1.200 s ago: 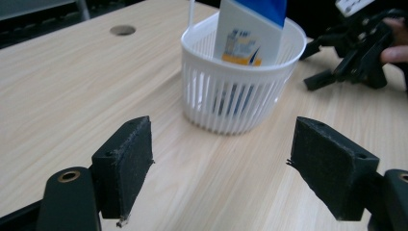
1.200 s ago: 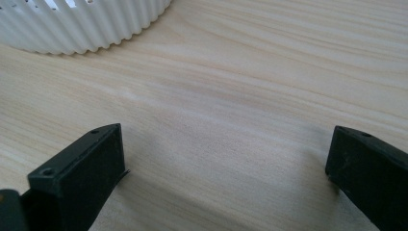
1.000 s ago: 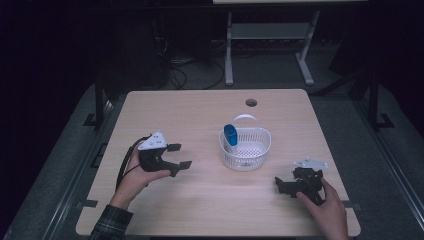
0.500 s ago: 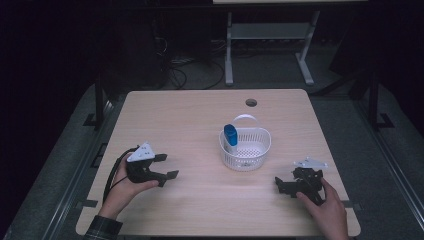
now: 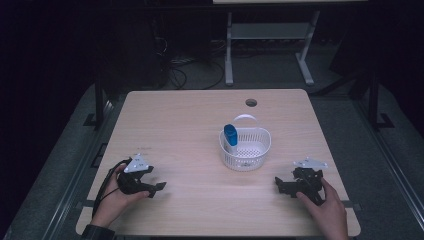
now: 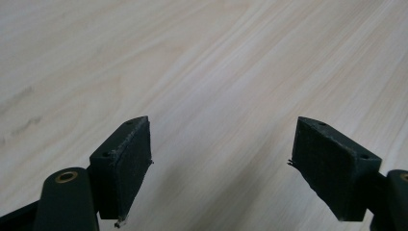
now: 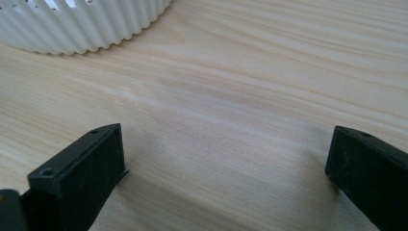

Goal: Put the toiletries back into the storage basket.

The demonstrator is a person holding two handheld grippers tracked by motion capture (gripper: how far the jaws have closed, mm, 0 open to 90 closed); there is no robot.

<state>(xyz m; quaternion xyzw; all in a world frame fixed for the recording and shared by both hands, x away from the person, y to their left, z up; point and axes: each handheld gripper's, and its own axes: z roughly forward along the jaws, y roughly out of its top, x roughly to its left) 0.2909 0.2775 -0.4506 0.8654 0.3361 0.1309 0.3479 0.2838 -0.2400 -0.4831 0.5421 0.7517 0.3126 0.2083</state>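
Jaws of both grippers, left gripper (image 5: 159,186) and right gripper (image 5: 278,183), stand released, grasping nothing; one white basket (image 5: 246,156) on the bench (image 5: 190,125) holds one blue bottle (image 5: 230,136).

Both grippers are black; the left gripper (image 5: 159,187) and right gripper (image 5: 278,182) each carry a grey three-cornered plate at 12 o'clock, with flat screw-holed jaws

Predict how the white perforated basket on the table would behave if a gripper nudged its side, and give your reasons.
The white basket looks like thin, perforated plastic, so it is probably light and would slide on the smooth wooden table rather than resist. Its ribbed wall may flex a little under pressure. The blue object leaning upright inside could shift or topple.
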